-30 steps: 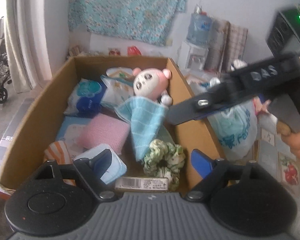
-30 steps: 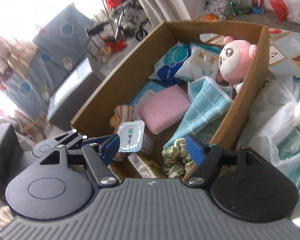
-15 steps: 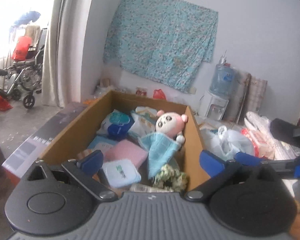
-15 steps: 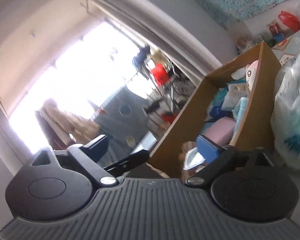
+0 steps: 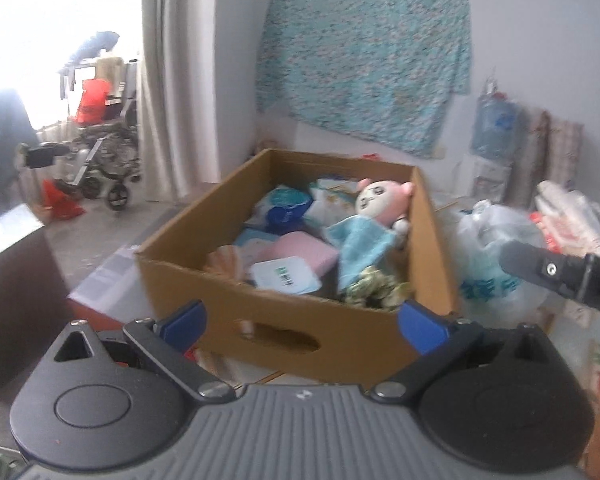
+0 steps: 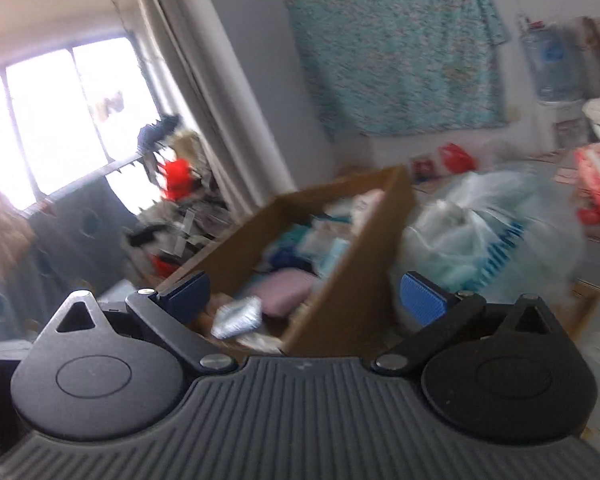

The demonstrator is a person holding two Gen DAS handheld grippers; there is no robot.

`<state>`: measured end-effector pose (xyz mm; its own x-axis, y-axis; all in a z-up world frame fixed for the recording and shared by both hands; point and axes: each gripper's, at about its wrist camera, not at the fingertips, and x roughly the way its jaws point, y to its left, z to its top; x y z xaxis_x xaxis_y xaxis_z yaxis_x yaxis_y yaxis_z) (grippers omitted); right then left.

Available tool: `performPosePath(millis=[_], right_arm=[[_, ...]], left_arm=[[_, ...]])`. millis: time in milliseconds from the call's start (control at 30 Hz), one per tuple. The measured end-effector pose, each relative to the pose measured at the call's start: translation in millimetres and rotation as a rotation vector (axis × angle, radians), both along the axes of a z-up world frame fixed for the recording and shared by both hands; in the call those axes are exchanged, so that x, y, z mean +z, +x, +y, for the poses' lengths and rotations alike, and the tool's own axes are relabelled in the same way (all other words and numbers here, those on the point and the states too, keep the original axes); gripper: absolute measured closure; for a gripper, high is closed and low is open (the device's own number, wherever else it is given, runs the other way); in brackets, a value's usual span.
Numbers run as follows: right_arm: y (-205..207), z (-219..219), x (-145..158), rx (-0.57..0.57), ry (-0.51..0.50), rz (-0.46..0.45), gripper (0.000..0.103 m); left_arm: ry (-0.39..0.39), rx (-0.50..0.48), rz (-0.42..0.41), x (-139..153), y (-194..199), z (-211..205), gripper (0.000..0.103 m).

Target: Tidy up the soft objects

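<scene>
While cardboard box (image 5: 300, 312) sits on floor, soft objects fill it: pink plush toy (image 5: 382, 200) against far right wall, light blue cloth (image 5: 360, 248) draped below it, pink sponge (image 5: 304, 250) mid-box, white wipes pack (image 5: 286, 276) near front, green scrunchie (image 5: 374, 288) at front right corner. Clear plastic bag (image 5: 496, 240) just beside box, right side. Left claw (image 5: 304, 322) spread wide, empty, short of box front. Right claw (image 6: 304, 296) spread wide, empty; view blurred. Blue patterned cloth (image 5: 364, 56) hangs on wall behind
</scene>
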<state>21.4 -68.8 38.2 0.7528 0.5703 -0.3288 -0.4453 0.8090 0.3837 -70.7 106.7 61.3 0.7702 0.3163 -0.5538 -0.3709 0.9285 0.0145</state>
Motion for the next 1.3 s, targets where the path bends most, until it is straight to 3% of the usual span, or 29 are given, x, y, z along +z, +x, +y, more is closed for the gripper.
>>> performPosePath(millis=[233, 533, 1300], right_arm=[[-15.8, 5.6, -6.9, 0.012, -0.062, 0.074, 0.001], [-16.0, 10.9, -11.0, 0.007, -0.134, 0.085, 0.001], [0.2, 21.5, -13.0, -0.023, -0.233, 0.104, 0.001]], left_arm=[[0.023, -0.002, 0.01, -0.8, -1.7, -3.4, 0.0], [-0.013, 0.014, 0.049, -5.1, 5.3, -1.7, 0.0], [0.021, 0.064, 0.111, -14.4, 18.9, -0.1, 0.0]])
